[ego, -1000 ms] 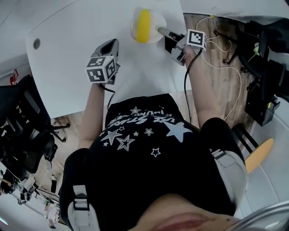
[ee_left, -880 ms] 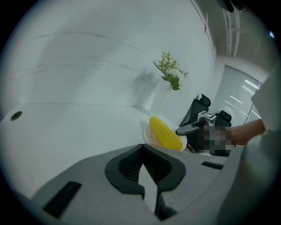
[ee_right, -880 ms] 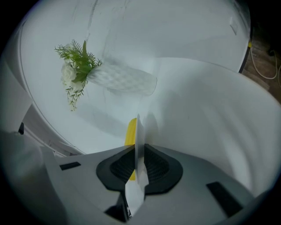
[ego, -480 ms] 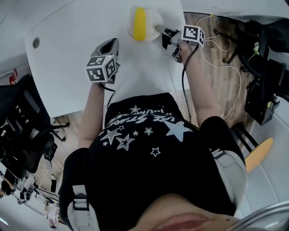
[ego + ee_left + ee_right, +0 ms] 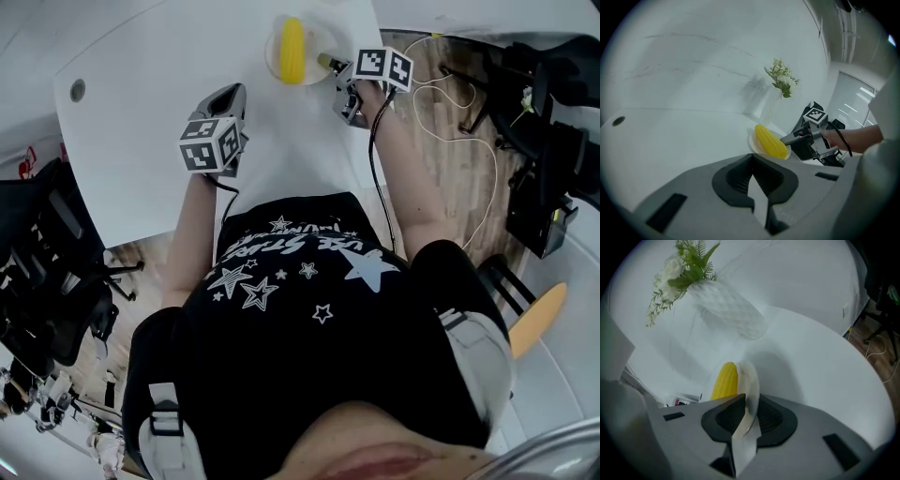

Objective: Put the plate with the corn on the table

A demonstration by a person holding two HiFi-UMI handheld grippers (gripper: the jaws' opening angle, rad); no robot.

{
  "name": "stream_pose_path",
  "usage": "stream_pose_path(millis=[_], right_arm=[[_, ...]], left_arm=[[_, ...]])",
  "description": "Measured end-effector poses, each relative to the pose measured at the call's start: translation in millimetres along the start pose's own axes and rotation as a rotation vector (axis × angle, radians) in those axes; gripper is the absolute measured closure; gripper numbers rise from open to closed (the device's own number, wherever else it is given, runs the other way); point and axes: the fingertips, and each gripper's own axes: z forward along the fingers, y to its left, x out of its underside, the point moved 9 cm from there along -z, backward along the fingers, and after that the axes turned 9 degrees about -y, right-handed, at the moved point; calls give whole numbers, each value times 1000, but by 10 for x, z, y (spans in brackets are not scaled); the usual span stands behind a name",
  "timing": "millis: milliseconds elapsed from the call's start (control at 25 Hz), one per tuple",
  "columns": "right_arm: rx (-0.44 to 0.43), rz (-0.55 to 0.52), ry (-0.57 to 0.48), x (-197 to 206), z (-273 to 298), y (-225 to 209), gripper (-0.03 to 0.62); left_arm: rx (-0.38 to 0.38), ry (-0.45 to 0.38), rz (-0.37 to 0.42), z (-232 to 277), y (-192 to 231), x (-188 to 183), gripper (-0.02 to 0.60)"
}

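Note:
A white plate (image 5: 316, 39) bearing a yellow corn cob (image 5: 293, 49) is at the far side of the white table (image 5: 150, 122), low over it or on it; I cannot tell which. My right gripper (image 5: 325, 62) reaches in from the right. In the right gripper view the plate's rim (image 5: 749, 380) stands between its jaws (image 5: 747, 405), which touch it on both sides while opening. The corn (image 5: 725, 379) lies just beyond. My left gripper (image 5: 230, 94) hovers over the table left of the plate, shut and empty, and its view shows the corn (image 5: 771, 141) ahead.
A white vase with green and white flowers (image 5: 726, 305) stands on the table beyond the plate. The tabletop has a round hole (image 5: 77, 90) at far left. Its right edge is next to my right hand, with cables (image 5: 459, 122) on the wood floor. Black chairs (image 5: 47, 262) stand left.
My right gripper has carried the plate with the corn leftwards and further in over the table, away from its right edge. The left gripper has stayed put.

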Motion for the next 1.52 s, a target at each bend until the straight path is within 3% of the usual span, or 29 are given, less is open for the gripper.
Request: stream_pose_path(millis=[360, 520, 640, 960, 1280, 1520], right_arm=[[61, -123, -23, 4, -64, 131, 398], [148, -224, -53, 61, -111, 208, 364], [204, -248, -89, 102, -184, 220, 364], [238, -242, -189, 367, -458, 512, 364], [319, -350, -262, 1016, -551, 990, 429], [365, -405, -298, 1340, -657, 1114, 564]], left_arm=[[23, -18, 11, -75, -33, -36, 575], [27, -32, 13, -233, 38, -43, 575], [31, -44, 14, -363, 97, -38, 575], [60, -78, -1, -796, 348, 22, 575], [143, -66, 14, -1173, 795, 236, 575], [163, -67, 33, -1305, 873, 320, 575]])
